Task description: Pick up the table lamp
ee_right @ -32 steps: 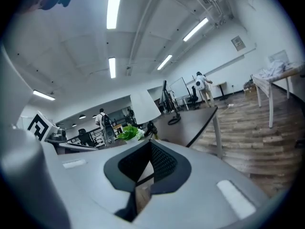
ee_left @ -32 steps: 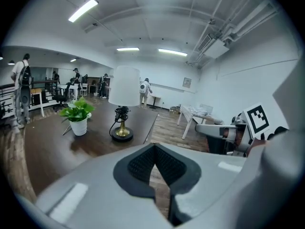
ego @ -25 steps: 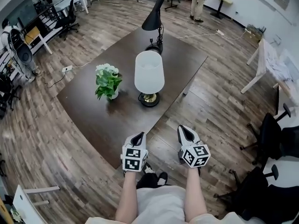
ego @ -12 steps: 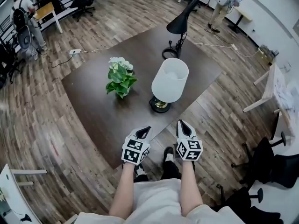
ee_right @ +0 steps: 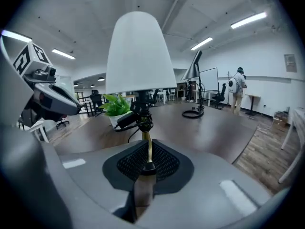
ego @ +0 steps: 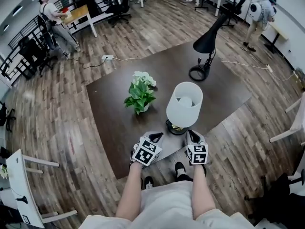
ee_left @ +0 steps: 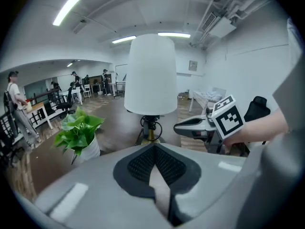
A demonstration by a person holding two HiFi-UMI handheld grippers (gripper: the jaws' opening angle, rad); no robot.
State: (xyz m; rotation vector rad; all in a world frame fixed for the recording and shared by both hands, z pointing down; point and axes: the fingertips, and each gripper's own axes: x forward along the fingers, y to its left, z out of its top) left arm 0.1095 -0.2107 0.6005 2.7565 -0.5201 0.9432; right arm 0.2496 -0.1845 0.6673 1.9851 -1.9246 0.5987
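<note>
**The lamp is right in front of me, and my right tool is closer**

Head view: The table lamp (ego: pixel 184 104) stands straight up on the desk (ego: pixel 112 128), near the edge by me. My left tool (ego: pixel 155 137) points at the lamp's foot from a bit to the left. My right tool (ego: pixel 192 134) points at it from a bit to the right. Neither one touches the lamp.

Left gripper view: The lamp is straight ahead. This tool's jaws have only a thin gap, with nothing in it.

Right gripper view: The lamp looks bigger here, so I think this tool is nearer. The gold stem (ee_right: pixel 148 147) stands tall, in line with the gap. These jaws have just been opening. The gap is small and nothing is in it. I think they must open wider before I push forward to the stem.
</note>
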